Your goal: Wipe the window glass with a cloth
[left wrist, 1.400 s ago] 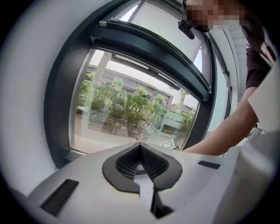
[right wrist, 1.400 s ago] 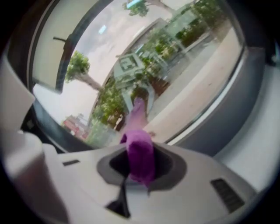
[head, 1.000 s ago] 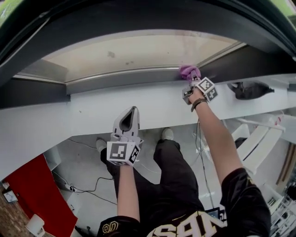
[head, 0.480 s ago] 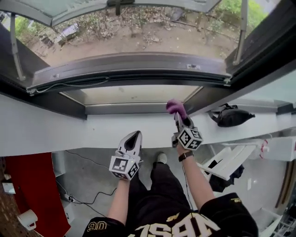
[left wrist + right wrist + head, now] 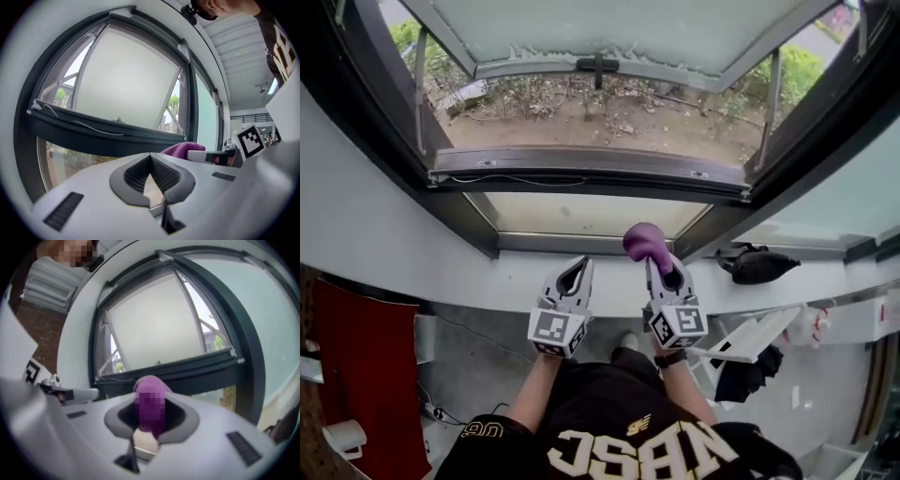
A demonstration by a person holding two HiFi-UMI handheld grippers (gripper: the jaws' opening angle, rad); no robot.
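The purple cloth (image 5: pixel 641 242) sticks out of my right gripper (image 5: pixel 661 266), which is shut on it. It is held over the white sill (image 5: pixel 469 281), just short of the lower glass pane (image 5: pixel 581 214). In the right gripper view the cloth (image 5: pixel 151 404) fills the jaws of the right gripper (image 5: pixel 150 423). My left gripper (image 5: pixel 577 268) is beside it on the left, shut and holding nothing (image 5: pixel 150 159). The cloth (image 5: pixel 184 150) shows to its right. Above, the frosted upper sash (image 5: pixel 619 28) stands open outward.
A black bag (image 5: pixel 757 264) lies on the sill to the right. A dark window frame (image 5: pixel 581 167) separates the lower pane from the opening. A red panel (image 5: pixel 347 375) stands at the lower left, a white rack (image 5: pixel 755 339) at the lower right.
My right gripper has pulled the cloth back from the lower pane's right corner to beside the left gripper. Both grippers and the head view now tilt higher, toward the open sash.
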